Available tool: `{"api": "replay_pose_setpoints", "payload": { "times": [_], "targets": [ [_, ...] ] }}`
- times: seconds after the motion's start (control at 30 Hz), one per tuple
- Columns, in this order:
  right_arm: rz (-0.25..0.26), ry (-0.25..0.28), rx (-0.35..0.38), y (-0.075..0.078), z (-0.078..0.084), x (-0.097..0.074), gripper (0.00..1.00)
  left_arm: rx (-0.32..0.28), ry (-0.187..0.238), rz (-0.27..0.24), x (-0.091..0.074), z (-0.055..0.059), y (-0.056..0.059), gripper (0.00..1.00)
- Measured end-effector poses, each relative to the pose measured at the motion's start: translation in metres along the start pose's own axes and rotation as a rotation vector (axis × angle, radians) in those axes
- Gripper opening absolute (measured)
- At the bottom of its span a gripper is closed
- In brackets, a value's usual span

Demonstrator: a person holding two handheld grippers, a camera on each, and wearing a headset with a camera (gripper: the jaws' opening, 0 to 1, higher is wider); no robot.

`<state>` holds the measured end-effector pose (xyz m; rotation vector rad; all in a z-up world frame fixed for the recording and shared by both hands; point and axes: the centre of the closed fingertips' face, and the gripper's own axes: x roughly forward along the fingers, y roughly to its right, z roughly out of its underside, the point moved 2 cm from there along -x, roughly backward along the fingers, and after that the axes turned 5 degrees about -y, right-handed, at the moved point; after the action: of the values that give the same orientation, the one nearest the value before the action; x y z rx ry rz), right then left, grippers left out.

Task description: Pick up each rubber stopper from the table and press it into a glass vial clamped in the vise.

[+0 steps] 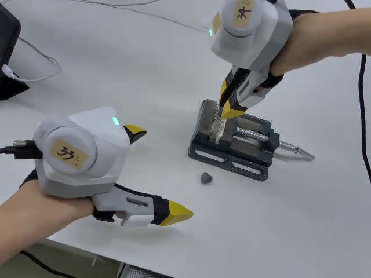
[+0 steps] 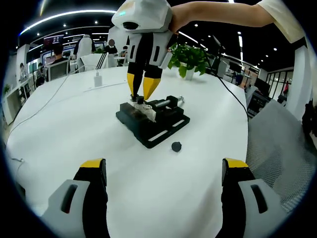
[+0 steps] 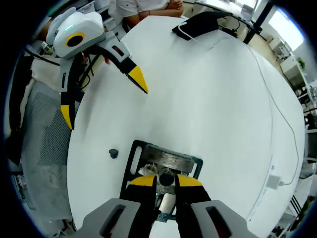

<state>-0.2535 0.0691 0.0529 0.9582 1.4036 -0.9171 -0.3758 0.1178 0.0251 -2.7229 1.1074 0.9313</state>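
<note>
A dark vise (image 1: 232, 153) (image 2: 153, 119) (image 3: 148, 153) stands on the white table and clamps a clear glass vial (image 1: 217, 128) upright. My right gripper (image 1: 228, 107) (image 2: 141, 94) (image 3: 166, 181) points down over the vial's mouth, shut on a dark rubber stopper (image 3: 166, 176) that sits at the vial's top. A second loose stopper (image 1: 206, 178) (image 2: 176, 146) (image 3: 114, 153) lies on the table just in front of the vise. My left gripper (image 1: 159, 174) (image 2: 163, 168) (image 3: 104, 101) hovers open to the left of that stopper, holding nothing.
The vise's screw handle (image 1: 295, 152) sticks out to the right. A black device (image 1: 6, 46) with a white cable (image 1: 35, 58) sits at the far left. The table's front edge (image 1: 174, 269) runs close below the left gripper. A potted plant (image 2: 188, 57) stands at the table's far side.
</note>
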Motion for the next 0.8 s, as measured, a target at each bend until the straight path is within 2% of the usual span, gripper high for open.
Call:
{"api": "replay_pose_setpoints", "payload": {
  "times": [0.23,0.37,0.63,0.8],
  "targets": [
    [-0.009,0.031,0.016,0.0,0.002,-0.012,0.1,0.003,0.005,-0.004,-0.001,-0.002,-0.003,0.96],
    [-0.014,0.036,0.035,0.002,0.009,-0.014,0.08,0.003,0.01,-0.009,-0.002,-0.004,-0.005,0.96],
    [-0.028,0.069,0.078,0.007,0.011,-0.009,0.05,0.007,0.007,-0.008,-0.001,-0.006,-0.005,0.96],
    [-0.04,0.076,0.08,0.002,0.007,-0.005,0.04,0.004,0.002,-0.007,0.0,-0.004,-0.005,0.96]
  ]
}}
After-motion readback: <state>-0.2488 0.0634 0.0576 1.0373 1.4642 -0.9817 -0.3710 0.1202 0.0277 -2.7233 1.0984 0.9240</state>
